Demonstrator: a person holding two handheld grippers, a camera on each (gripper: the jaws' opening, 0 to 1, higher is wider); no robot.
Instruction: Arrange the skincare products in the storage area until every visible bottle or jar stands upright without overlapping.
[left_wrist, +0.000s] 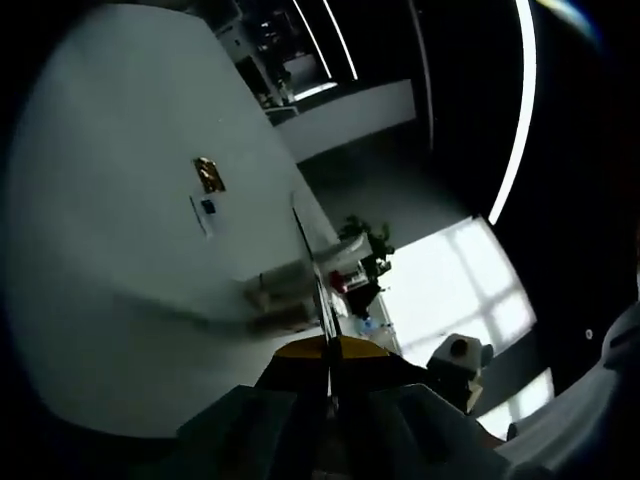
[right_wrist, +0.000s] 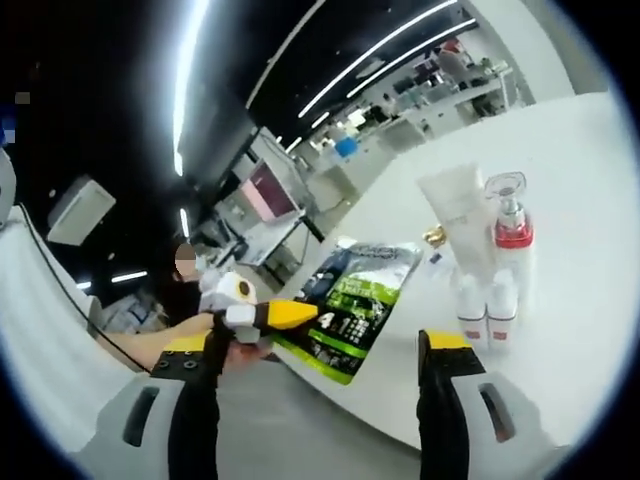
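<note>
On the white desk (right_wrist: 590, 300), the white squeeze tube (right_wrist: 458, 215), the red-collared clear pump bottle (right_wrist: 510, 235) and two small white bottles (right_wrist: 486, 305) stand upright but crowded together, seemingly overlapping. Spacing them looks left to do. The right claw (right_wrist: 325, 355) gapes wide, empty; the left claw (left_wrist: 328, 385) looks pressed shut on nothing.

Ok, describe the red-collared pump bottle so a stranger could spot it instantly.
Start at the white tabletop in the right gripper view and find the upright cluster beyond the green printed pouch. Beside the tall white tube stands the clear-capped pump bottle, the only one with a red collar.
</note>
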